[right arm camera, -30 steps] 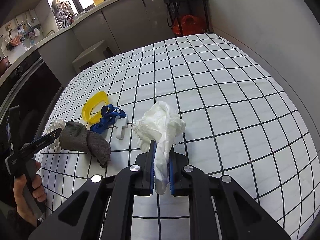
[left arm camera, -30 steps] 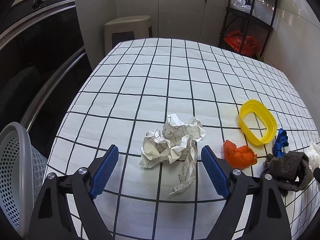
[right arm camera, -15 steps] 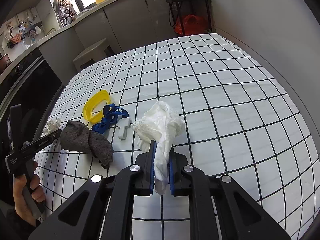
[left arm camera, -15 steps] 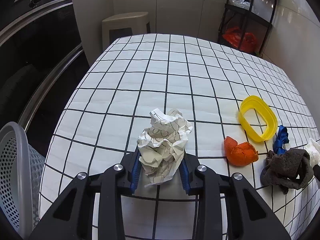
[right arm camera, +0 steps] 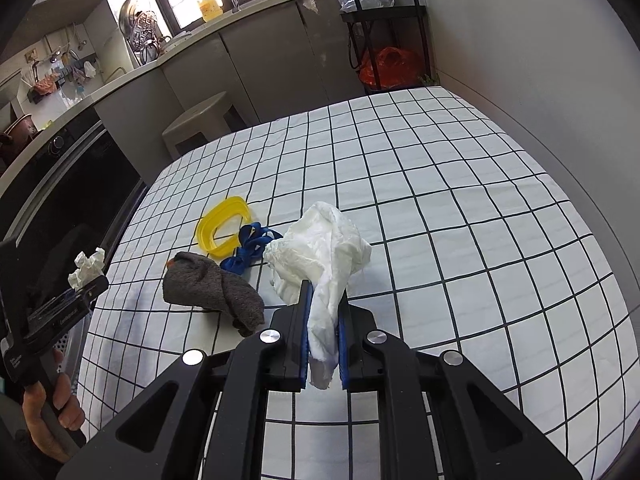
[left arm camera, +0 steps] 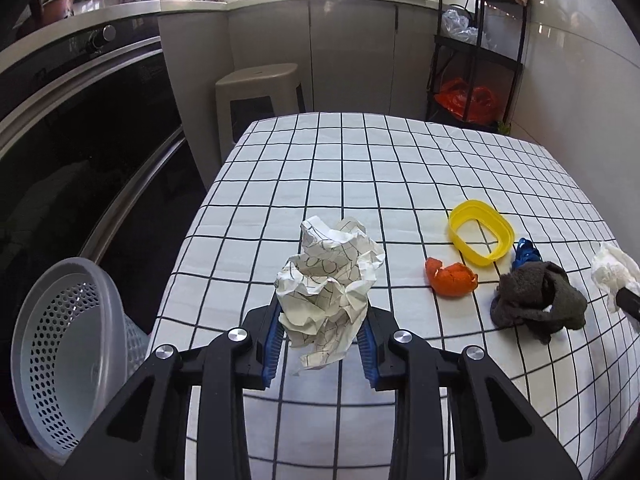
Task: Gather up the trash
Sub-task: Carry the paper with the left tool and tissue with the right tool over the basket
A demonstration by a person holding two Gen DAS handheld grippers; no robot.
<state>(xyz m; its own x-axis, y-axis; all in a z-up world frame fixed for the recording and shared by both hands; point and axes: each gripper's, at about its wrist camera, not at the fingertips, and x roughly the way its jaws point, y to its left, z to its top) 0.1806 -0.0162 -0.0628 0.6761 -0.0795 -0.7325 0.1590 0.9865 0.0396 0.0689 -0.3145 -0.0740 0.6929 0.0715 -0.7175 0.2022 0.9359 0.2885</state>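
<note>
Left gripper point(left arm camera: 320, 340) clamped on crumpled printed paper point(left arm camera: 330, 288), blue pads point(left arm camera: 272, 344) pressing both flanks, wad lifted clear of checked tablecloth point(left arm camera: 360, 168). Right gripper point(right arm camera: 323, 344) clamped on white tissue point(right arm camera: 320, 256), tail hanging down between pads, bulk puffed out ahead of fingertips, also off the cloth.

Landmark: yellow ring point(left arm camera: 481, 237), lying flat on the cloth.
- Orange peel scrap point(left arm camera: 451, 278): just beside yellow ring, on its near-left side, touching the cloth.
- Blue strap point(left arm camera: 526, 253): right beside yellow ring on its right, partly tucked under grey cloth; touching or not, cannot tell.
- Grey cloth point(left arm camera: 538, 304): near-right of yellow ring, bunched up in a heap.
- Held paper wad: well left of yellow ring, toward the near edge.
- Held tissue: right of yellow ring, past grey cloth, at frame edge in left wrist view.
- Perforated grey basket point(left arm camera: 68, 360): far left of yellow ring, off the table edge and lower, tilted with opening toward the camera.

Right wrist view: person's hand point(right arm camera: 52, 416) wrapped round left gripper handle at lower left, paper wad visible at its tip.

Background behind yellow ring: beige stool point(left arm camera: 256, 92), black shelf rack point(left arm camera: 480, 40) holding orange bag point(left arm camera: 466, 98).
</note>
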